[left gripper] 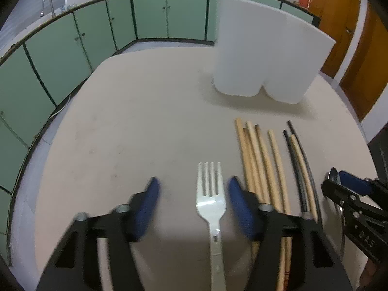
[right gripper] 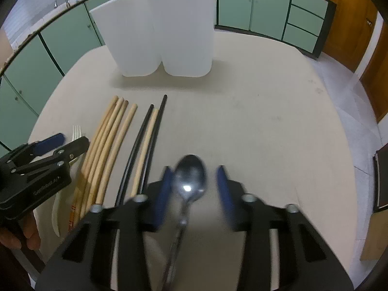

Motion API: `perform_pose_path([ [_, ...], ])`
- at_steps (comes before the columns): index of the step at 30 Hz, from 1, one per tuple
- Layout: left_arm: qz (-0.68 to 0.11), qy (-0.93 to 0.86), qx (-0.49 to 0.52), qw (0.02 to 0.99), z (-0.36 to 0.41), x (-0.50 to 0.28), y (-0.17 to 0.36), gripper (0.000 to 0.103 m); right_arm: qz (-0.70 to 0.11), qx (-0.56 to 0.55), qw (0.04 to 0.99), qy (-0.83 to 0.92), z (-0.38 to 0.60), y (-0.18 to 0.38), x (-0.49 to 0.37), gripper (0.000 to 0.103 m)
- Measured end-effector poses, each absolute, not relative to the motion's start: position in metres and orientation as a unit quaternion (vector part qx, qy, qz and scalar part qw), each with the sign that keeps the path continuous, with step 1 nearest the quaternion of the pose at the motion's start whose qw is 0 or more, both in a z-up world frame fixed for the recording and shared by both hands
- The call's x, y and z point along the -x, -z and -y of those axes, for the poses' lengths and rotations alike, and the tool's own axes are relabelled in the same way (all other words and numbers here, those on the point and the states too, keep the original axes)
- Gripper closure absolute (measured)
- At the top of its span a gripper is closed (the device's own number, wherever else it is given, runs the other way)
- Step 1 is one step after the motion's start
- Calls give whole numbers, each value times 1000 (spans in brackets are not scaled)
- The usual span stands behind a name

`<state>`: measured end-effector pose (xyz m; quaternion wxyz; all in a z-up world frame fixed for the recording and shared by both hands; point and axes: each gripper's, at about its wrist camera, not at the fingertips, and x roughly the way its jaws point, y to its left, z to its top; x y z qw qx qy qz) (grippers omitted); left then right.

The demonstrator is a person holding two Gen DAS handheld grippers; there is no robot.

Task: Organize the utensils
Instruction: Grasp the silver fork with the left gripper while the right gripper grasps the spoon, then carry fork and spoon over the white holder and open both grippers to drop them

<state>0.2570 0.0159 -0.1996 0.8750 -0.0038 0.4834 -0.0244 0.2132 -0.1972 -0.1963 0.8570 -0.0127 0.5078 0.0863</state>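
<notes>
A white plastic fork (left gripper: 211, 203) lies flat on the beige table (left gripper: 133, 121), tines pointing away. My left gripper (left gripper: 194, 181) is open and straddles it; the right blue pad sits close to the fork's head, the left pad stands well off. A metal spoon (right gripper: 190, 177) lies bowl-up between the blue pads of my right gripper (right gripper: 194, 172), which is open with a gap on either side. Between the two lie several wooden chopsticks (left gripper: 257, 160) and two black chopsticks (left gripper: 300, 165). A white two-compartment holder (right gripper: 165, 31) stands upright farther back.
Green cabinets (left gripper: 72, 48) ring the table, with a sink tap (left gripper: 47, 2) at the left and a wooden door (left gripper: 351, 48) at the right. A hand (right gripper: 26, 230) holds the left gripper (right gripper: 70, 140) beside the fork (right gripper: 76, 131).
</notes>
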Motion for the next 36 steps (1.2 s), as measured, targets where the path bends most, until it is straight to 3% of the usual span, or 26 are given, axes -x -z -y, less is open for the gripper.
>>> perform_pose_path([
  [2,-482,43,9,875,-13,-258,197,82,-509,3,856,-90,200,197,-215,75],
  [7,-470,79,34,879,-10,-247,190,82,-492,-41,862,-113,215,190,-213,76],
  [19,-284,108,44,952,-15,-207,119,82,-345,-30,927,-140,234,122,-206,76],
  [30,-223,120,45,966,-14,-204,87,82,-289,-22,945,-149,246,86,-216,76],
  [36,-168,133,49,975,-15,-212,45,82,-241,-34,956,-166,254,45,-237,76],
])
